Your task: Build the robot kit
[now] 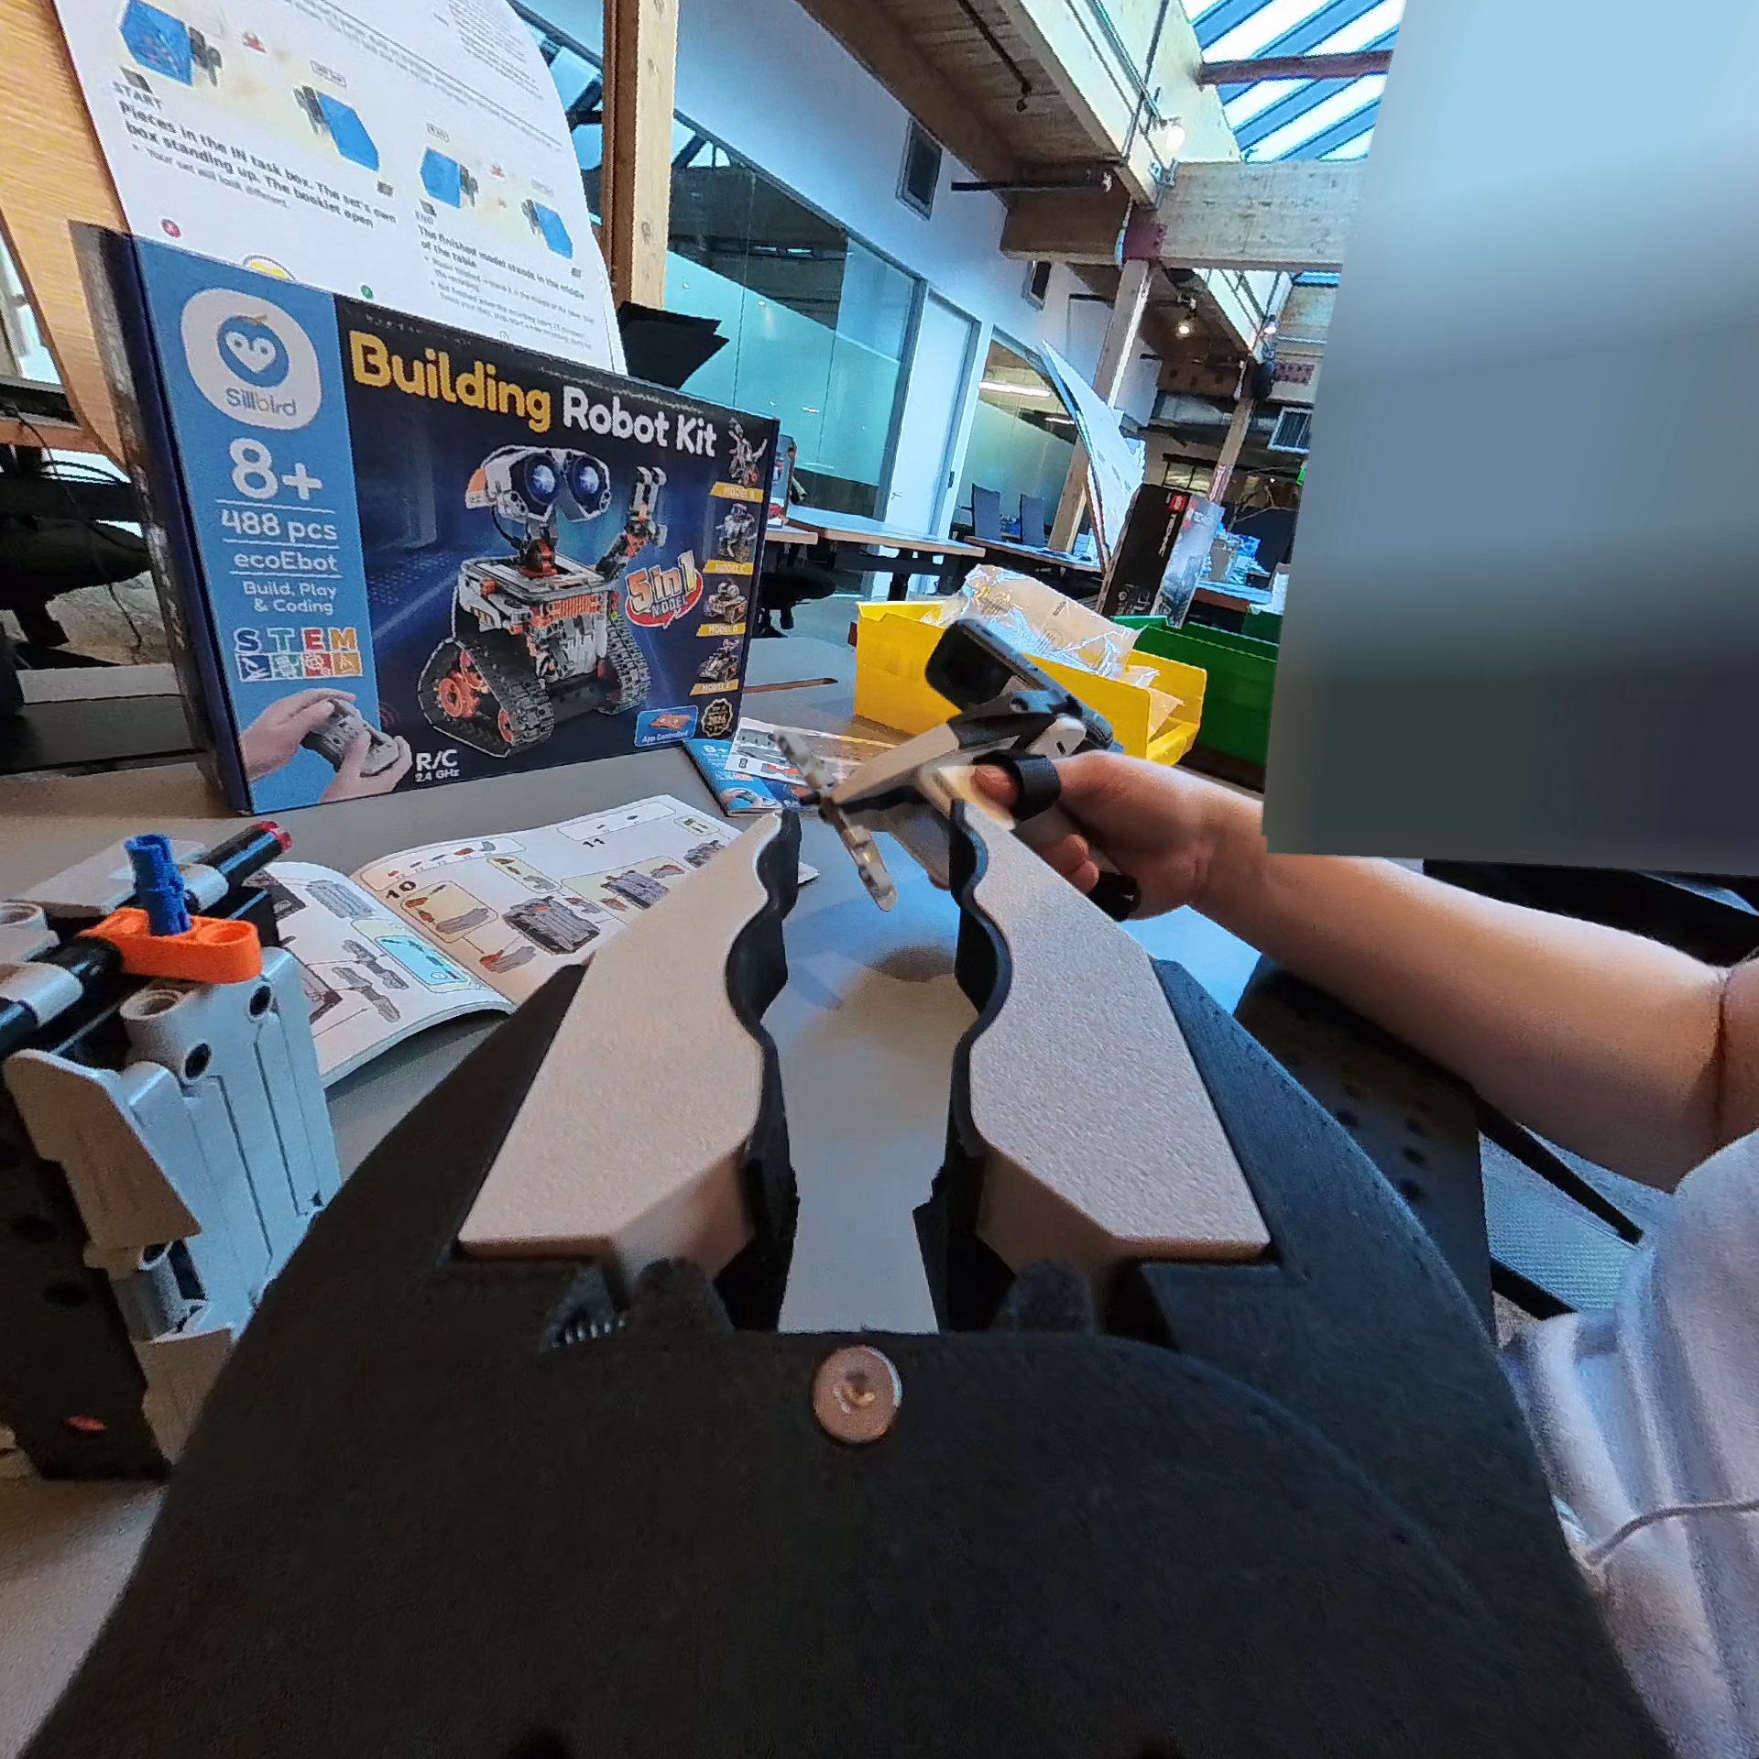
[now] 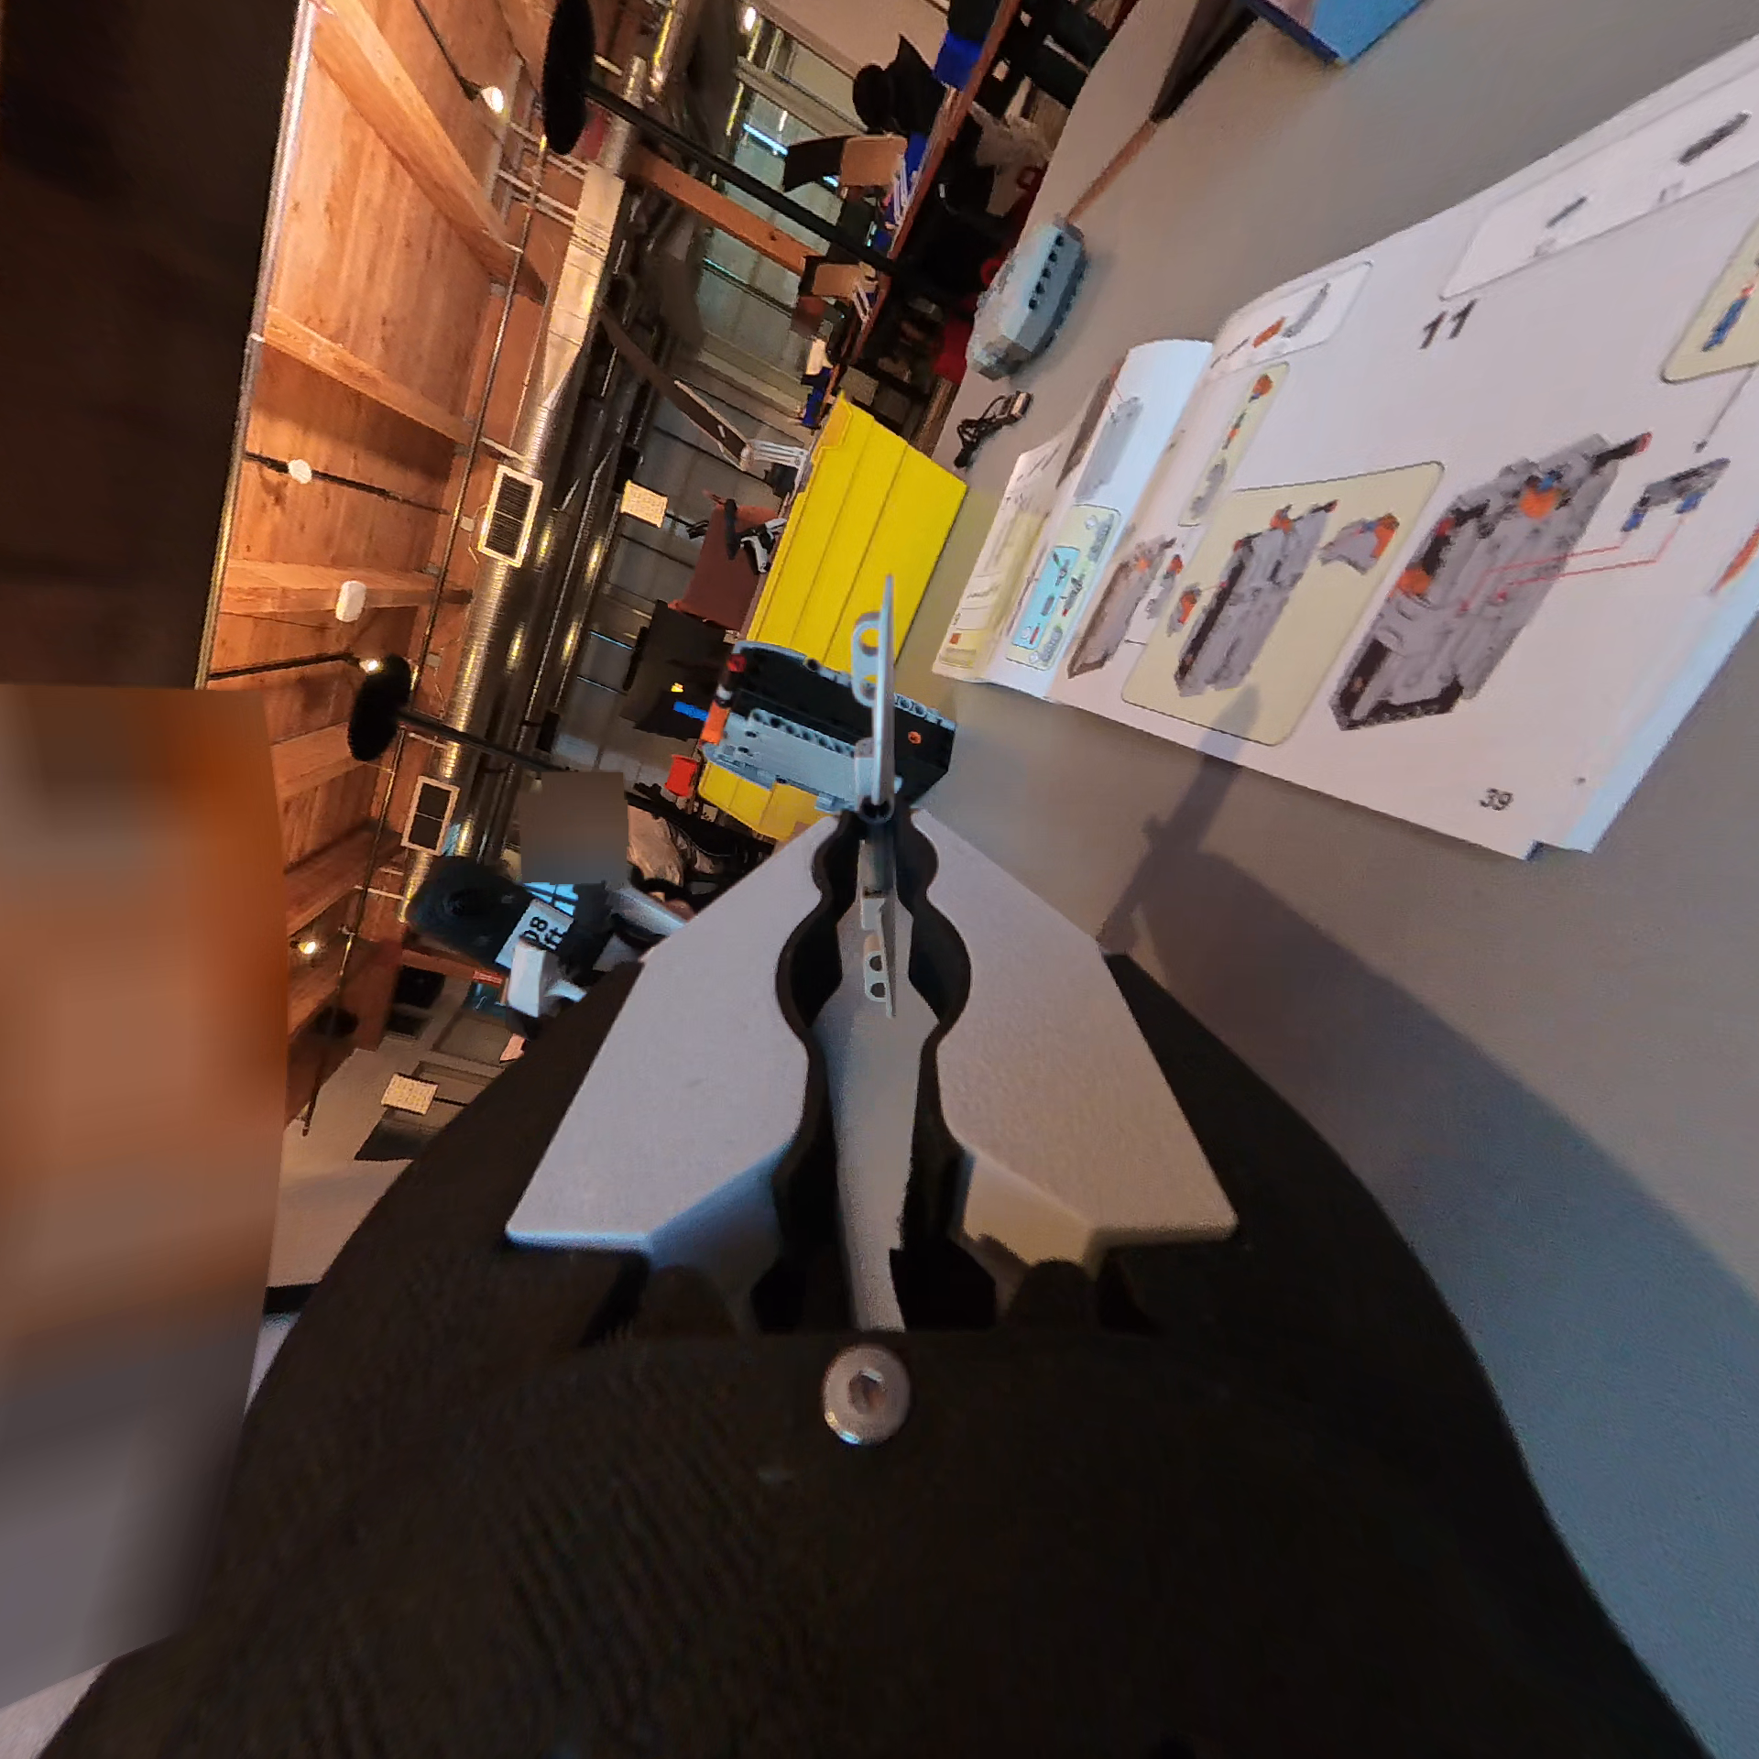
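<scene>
My left gripper [image 1: 868,842] is open and empty, held above the grey table [image 1: 857,1047]. Just beyond its tips, a hand holds my right gripper [image 1: 824,796], which is shut on a thin grey panel piece [image 1: 868,866]. In the right wrist view, rolled on its side, the right gripper [image 2: 874,830] pinches that panel [image 2: 880,704] edge-on, and the panel sticks out past the tips. A part-built grey and black model with orange and blue pieces [image 1: 162,1057] stands at the left gripper's left. It also shows beyond the panel in the right wrist view [image 2: 800,738].
An open instruction booklet [image 1: 476,923] [image 2: 1333,571] lies on the table. The kit box [image 1: 457,552] stands behind it. A yellow bin [image 1: 1171,709] with plastic bags and a green bin [image 1: 1233,685] sit at the back right. A loose grey block [image 2: 1033,295] lies farther off. The tips of one gripper are about 15 cm away from the tips of the other.
</scene>
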`<state>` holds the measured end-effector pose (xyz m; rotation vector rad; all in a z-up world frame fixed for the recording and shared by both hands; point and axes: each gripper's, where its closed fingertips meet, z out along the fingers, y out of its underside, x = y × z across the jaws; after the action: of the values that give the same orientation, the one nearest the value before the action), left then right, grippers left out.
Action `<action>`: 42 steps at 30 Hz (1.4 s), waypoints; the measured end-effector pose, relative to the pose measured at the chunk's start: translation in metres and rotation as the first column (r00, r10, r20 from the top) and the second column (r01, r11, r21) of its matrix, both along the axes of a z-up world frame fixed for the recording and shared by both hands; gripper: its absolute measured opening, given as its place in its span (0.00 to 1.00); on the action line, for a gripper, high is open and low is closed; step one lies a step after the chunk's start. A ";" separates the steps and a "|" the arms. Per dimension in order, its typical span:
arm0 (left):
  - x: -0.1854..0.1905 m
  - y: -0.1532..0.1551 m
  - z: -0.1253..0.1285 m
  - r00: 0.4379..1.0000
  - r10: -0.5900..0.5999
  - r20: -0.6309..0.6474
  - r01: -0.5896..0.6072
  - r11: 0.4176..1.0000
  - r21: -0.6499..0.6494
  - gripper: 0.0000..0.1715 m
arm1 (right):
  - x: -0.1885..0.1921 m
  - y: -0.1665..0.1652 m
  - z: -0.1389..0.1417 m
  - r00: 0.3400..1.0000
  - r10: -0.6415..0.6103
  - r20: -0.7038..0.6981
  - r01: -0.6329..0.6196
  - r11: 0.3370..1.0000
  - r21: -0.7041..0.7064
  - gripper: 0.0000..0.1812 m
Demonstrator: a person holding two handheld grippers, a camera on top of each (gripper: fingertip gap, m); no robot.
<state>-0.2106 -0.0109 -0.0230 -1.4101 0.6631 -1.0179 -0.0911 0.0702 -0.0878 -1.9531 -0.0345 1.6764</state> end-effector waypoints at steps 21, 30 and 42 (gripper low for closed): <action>-0.026 0.014 -0.001 0.988 0.153 0.020 -0.152 0.988 -0.014 0.16 | -0.033 -0.009 0.032 1.000 -0.007 -0.030 0.015 0.958 0.287 0.03; -0.019 0.017 -0.007 0.983 0.173 -0.058 -0.173 0.985 0.012 0.16 | -0.023 -0.006 0.045 0.994 -0.111 0.001 0.102 0.921 0.376 0.03; -0.100 0.027 0.013 0.867 0.492 -0.085 -0.474 0.865 0.166 0.19 | -0.040 -0.014 0.041 0.984 -0.119 0.130 0.045 0.885 0.463 0.03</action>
<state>-0.3107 0.0160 -0.0097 -1.4255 0.4238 -0.4770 -0.1311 0.0560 -0.0466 -1.6872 -0.3702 1.3084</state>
